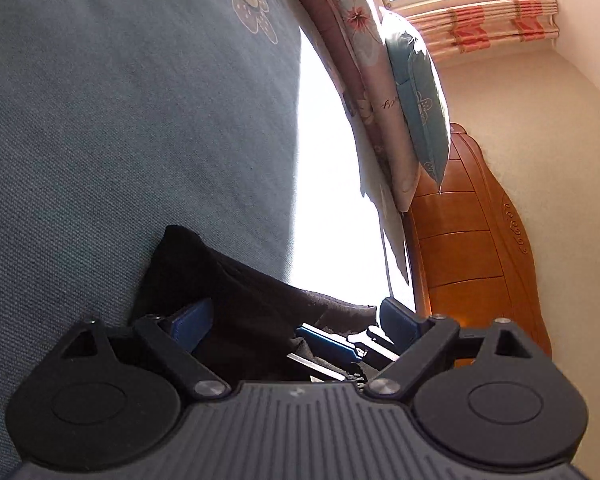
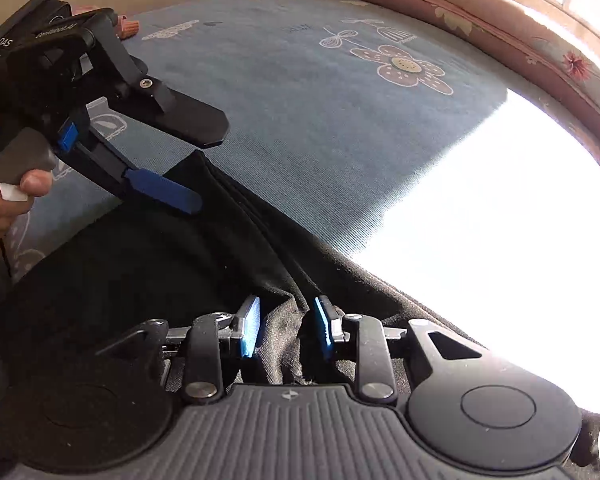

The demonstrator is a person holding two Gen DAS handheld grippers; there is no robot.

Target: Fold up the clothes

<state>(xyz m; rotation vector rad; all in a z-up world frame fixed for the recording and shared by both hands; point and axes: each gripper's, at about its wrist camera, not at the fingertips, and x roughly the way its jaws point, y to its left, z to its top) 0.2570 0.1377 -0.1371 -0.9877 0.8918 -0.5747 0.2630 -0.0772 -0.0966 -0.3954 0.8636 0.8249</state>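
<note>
A black garment [image 2: 148, 264] lies spread on a blue-grey flowered bedsheet [image 2: 340, 120]. Its folded edge runs as ridges from my right gripper up to a corner by my left gripper. My right gripper [image 2: 288, 320] is open with its blue pads narrowed to either side of that edge, and both pad faces are bare. Held by a hand [image 2: 4, 204], my left gripper [image 2: 208, 170] is wide open around the corner. In the left wrist view the garment [image 1: 240, 292] fills the gap of the left gripper [image 1: 296, 318], and the right gripper's fingers [image 1: 328, 342] show low beyond it.
A blown-out patch of sunlight [image 2: 480, 220] covers the sheet's right part. A rolled pink floral quilt [image 2: 480, 12] lines the far edge under a window. A teal pillow [image 1: 420, 100] leans by a wooden headboard [image 1: 468, 248].
</note>
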